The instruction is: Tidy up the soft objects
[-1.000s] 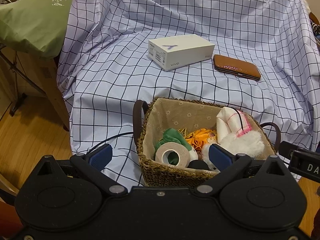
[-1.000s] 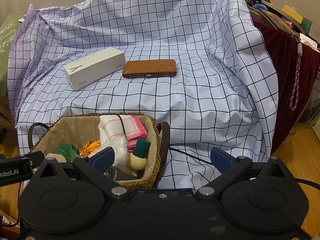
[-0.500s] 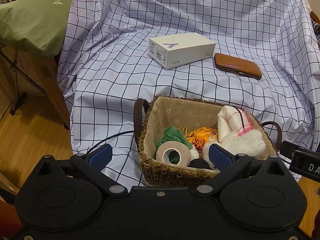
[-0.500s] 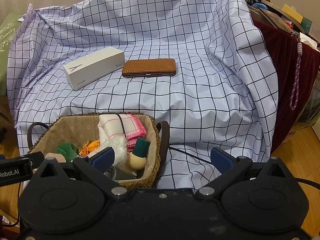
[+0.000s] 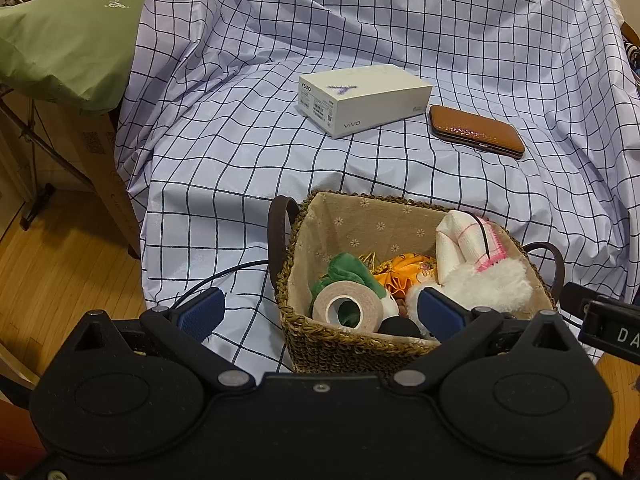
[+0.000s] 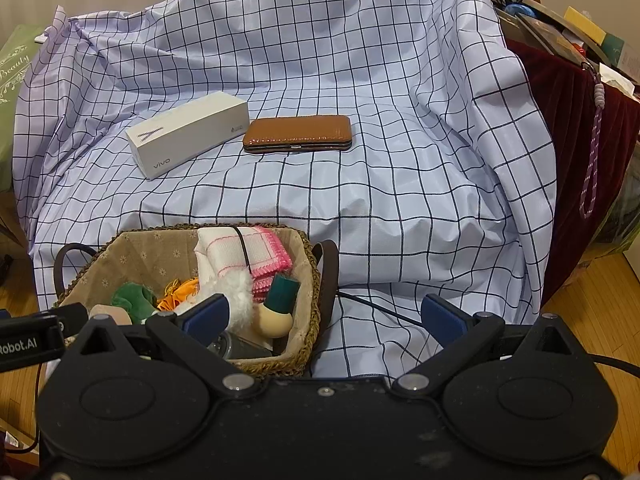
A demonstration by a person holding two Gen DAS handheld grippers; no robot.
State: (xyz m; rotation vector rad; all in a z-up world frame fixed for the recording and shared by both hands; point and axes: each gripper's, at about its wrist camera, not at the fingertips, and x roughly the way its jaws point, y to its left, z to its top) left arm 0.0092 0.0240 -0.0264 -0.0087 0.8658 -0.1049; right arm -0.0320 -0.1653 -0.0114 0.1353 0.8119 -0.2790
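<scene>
1. Left wrist view: a woven basket (image 5: 320,340) with a flower-print lining and dark loop handles sits in the lower middle of the frame on a checked sheet (image 5: 240,152). Packed inside are a beige tape roll (image 5: 347,307), a green plush piece (image 5: 348,268), an orange cloth (image 5: 400,272), a white fluffy toy (image 5: 488,284) and a folded white cloth with pink edging (image 5: 468,240).
2. Still in this view, the left gripper (image 5: 320,314) fills the bottom of the frame, its blue-padded fingers spread wide with nothing between them. The basket's near left corner lies in the gap; the left pad sits over bare sheet, the right pad in front of the fluffy toy. Whether that pad touches the toy cannot be told.
3. In the upper middle lie a white phone box (image 5: 364,98) and, just to its right, a brown case (image 5: 476,130).
4. Right wrist view: the same basket (image 6: 308,344) sits at lower left. The pink-edged cloth (image 6: 244,252) leans on its far wall, and a teal-capped beige bottle (image 6: 278,308) stands near the right wall.
5. The right gripper (image 6: 326,316) is also wide open and empty; its left pad overlaps the basket's contents, its right pad lies over sheet at lower right.
6. The phone box (image 6: 188,140) and brown case (image 6: 298,134) lie at centre left.
</scene>
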